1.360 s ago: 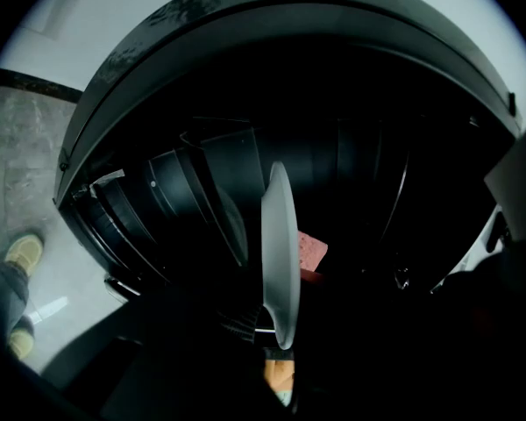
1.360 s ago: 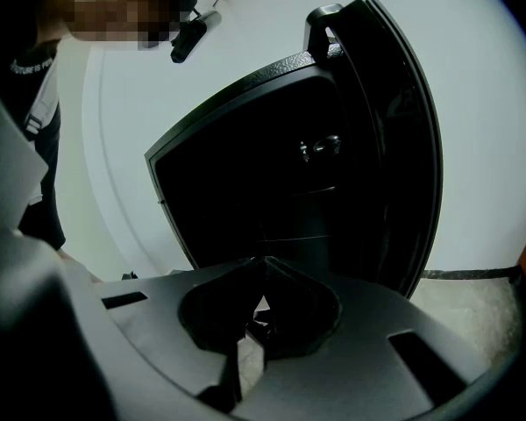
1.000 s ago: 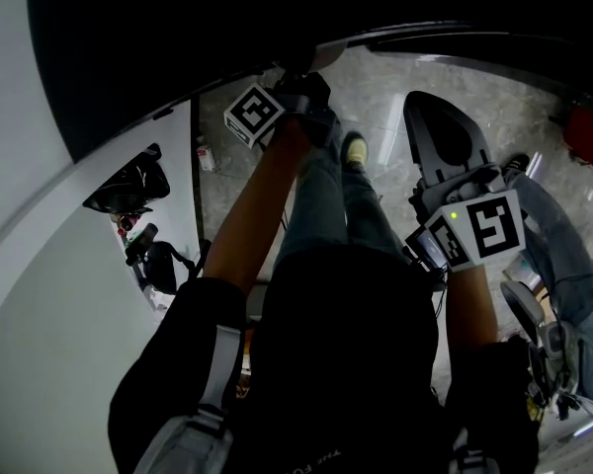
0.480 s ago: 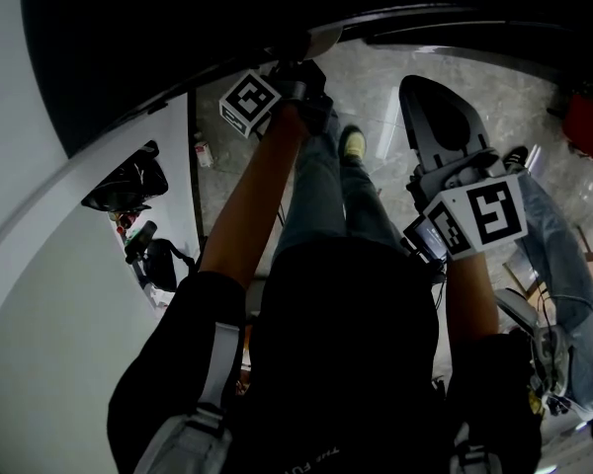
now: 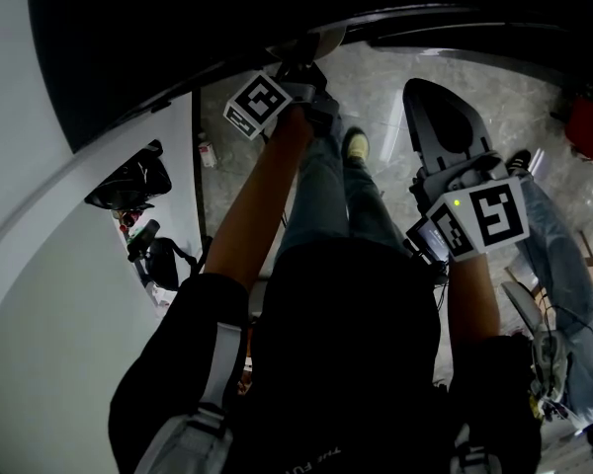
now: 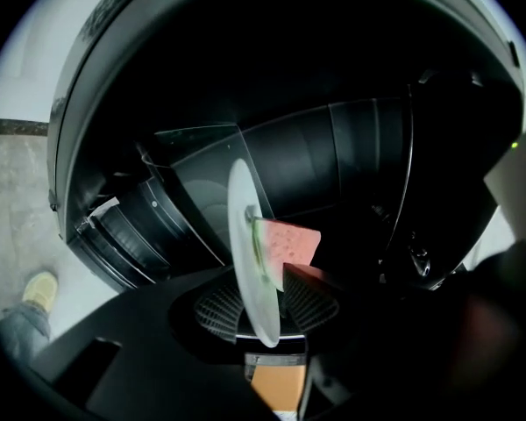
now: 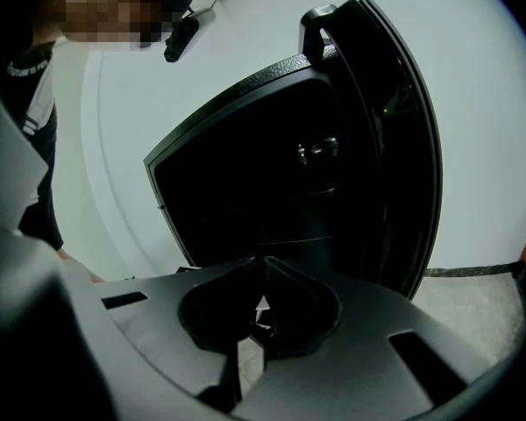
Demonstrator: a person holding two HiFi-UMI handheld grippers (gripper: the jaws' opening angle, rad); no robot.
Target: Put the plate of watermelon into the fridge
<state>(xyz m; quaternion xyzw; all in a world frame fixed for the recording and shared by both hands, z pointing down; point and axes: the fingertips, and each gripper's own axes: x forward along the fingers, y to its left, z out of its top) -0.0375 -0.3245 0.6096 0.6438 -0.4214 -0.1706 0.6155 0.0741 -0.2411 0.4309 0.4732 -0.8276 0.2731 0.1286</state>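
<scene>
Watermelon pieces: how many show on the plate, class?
2. One pink wedge lies against the plate; one shadowed piece sits just below it. More may hide behind them.

Glossy white plate [image 6: 245, 235], shiny blk fridge interior [image 6: 351, 165], polished stone-look floor [image 5: 395, 77], denim trousers [image 5: 321, 196].

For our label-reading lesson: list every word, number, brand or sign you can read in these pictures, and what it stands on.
No text reads clearly.
Wearer's shirt: pale print at the bottom edge, too dark and cut off to read.
Bystander's shirt: small lettering, too blurred.
Left cube, right cube: black-and-white marker squares only, no words.
Plate: no print.
</scene>
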